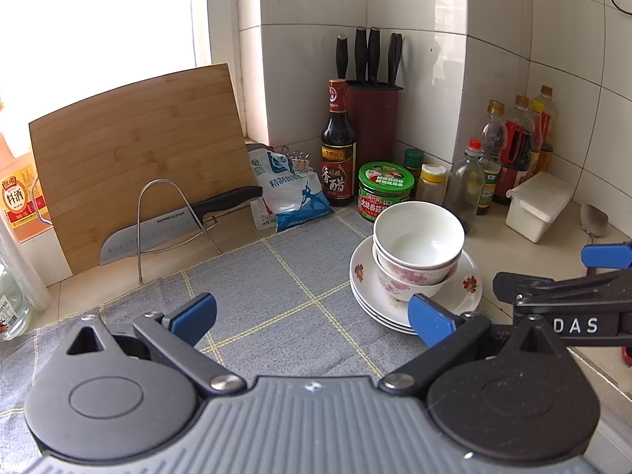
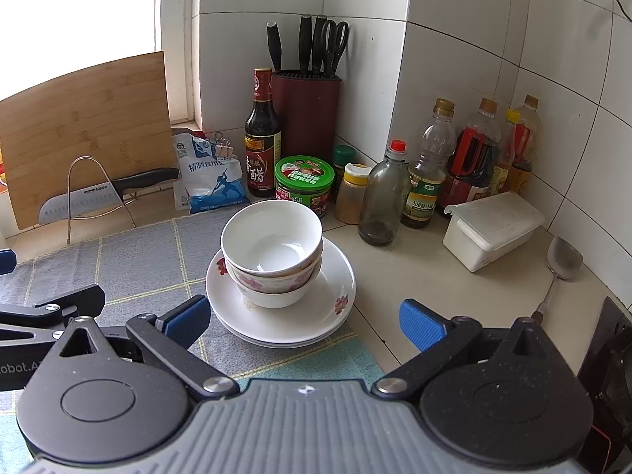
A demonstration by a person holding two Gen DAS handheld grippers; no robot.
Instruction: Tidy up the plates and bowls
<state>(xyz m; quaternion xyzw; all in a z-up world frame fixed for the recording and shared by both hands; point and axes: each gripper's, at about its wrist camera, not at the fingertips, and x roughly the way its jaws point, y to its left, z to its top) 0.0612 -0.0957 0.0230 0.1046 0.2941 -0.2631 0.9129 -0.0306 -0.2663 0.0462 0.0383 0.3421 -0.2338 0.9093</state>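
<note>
Bowls (image 2: 271, 249), two or three nested one inside another, sit on a stack of floral-rimmed plates (image 2: 335, 276) at the right edge of the grey checked cloth (image 1: 276, 276) spread over the tabletop (image 2: 414, 276). The pile looks deliberately gathered, small dishes on large, so it seems the sorting is either nearly finished or the stack is about to be taken apart; I cannot say which. Both tools hover on the near side of it. The left claw (image 1: 312, 318) has its blue pads spread wide and holds nothing, its right pad just in front of the plate rims. The right claw (image 2: 304, 322) is likewise wide apart and empty, with the plates framed between its pads. Behind the pile, crowded against the tiled wall, stand a green-lidded jar (image 2: 304, 187), a vinegar bottle (image 2: 262, 138) and a knife block (image 2: 308, 114), probably pushed back to leave working room. A cleaver (image 1: 158, 233) rests in a wire rack in front of the bamboo cutting board (image 1: 138, 150) to the far left, safely out of reach.
</note>
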